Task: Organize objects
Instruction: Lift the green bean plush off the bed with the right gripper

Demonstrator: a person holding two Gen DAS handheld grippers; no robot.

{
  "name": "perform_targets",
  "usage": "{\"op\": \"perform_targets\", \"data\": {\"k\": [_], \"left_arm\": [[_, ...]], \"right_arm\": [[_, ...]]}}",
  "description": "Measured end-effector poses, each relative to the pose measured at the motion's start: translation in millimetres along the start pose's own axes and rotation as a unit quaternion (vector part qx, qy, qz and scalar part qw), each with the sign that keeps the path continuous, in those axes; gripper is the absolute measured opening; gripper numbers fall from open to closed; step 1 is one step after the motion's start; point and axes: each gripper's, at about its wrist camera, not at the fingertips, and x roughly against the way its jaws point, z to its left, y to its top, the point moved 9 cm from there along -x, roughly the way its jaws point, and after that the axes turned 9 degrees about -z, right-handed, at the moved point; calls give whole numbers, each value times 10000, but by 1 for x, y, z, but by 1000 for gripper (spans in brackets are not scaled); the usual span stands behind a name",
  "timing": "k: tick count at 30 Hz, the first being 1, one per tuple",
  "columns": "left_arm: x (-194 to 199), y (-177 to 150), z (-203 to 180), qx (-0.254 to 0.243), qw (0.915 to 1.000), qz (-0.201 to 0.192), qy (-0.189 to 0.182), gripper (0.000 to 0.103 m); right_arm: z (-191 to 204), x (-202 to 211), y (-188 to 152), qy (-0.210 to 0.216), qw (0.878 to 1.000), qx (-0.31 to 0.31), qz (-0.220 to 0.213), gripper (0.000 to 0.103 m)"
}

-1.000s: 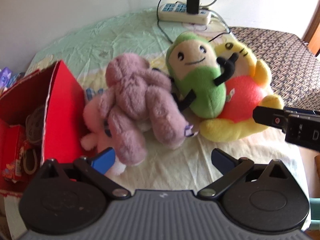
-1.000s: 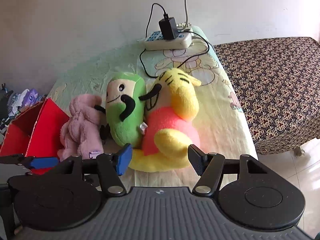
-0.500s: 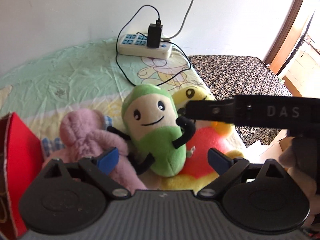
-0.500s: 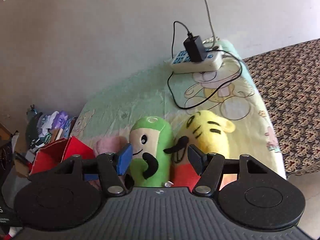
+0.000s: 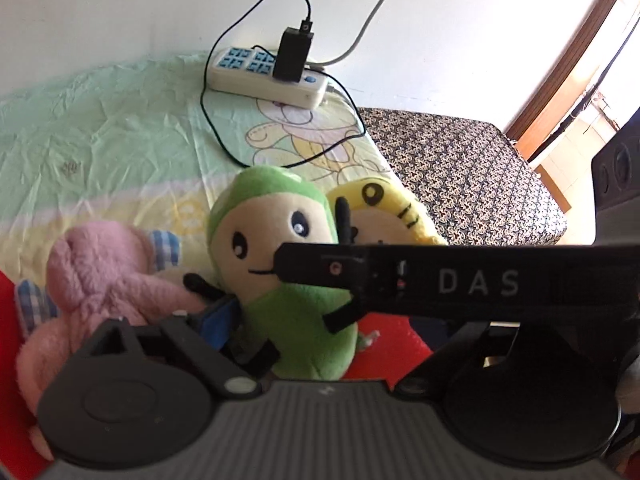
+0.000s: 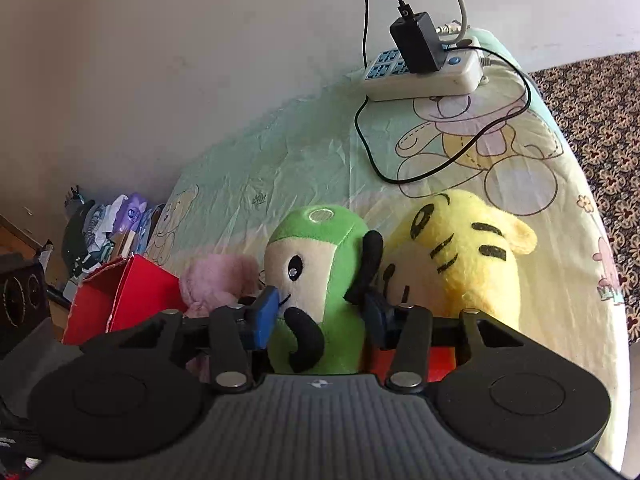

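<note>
Three plush toys lie in a row on a bed covered by a pale green and yellow sheet (image 6: 280, 168) printed with cartoon bears. At the far left stands a red cardboard box (image 6: 120, 304), its flap raised, with clutter on the floor beyond it. Just right of the box lies the pink plush bunny (image 5: 116, 272), touching the green plush toy (image 6: 320, 280) in the middle, which has a cream face and black limbs. Pressed against its right side is the yellow tiger plush (image 6: 468, 264) with a red body. Far behind them, against the wall, a white power strip (image 6: 424, 72) carries a black charger (image 6: 416, 40), its cable looping over the sheet. To the right sits a brown patterned mattress (image 5: 460, 176).

In the right wrist view, the right hand-held gripper (image 6: 322, 316) brackets the green plush toy, blue pads (image 6: 266, 316) against both sides of its body; a firm squeeze cannot be told. In the left wrist view, the left hand-held gripper (image 5: 316, 320) sits low by the same toy, one blue pad at its left flank, the other finger hidden behind the right tool's black bar, so its spread cannot be told
</note>
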Motion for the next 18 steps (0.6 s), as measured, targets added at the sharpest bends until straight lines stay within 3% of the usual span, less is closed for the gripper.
{"op": "perform_targets", "data": {"k": [8, 18], "left_arm": [[15, 6, -7, -140, 9997, -180, 48, 82], [83, 21, -20, -407, 9946, -898, 336, 80]], "right_arm": [[6, 10, 1, 112, 9998, -87, -149, 44], [51, 54, 5, 602, 9962, 134, -618, 42]]}}
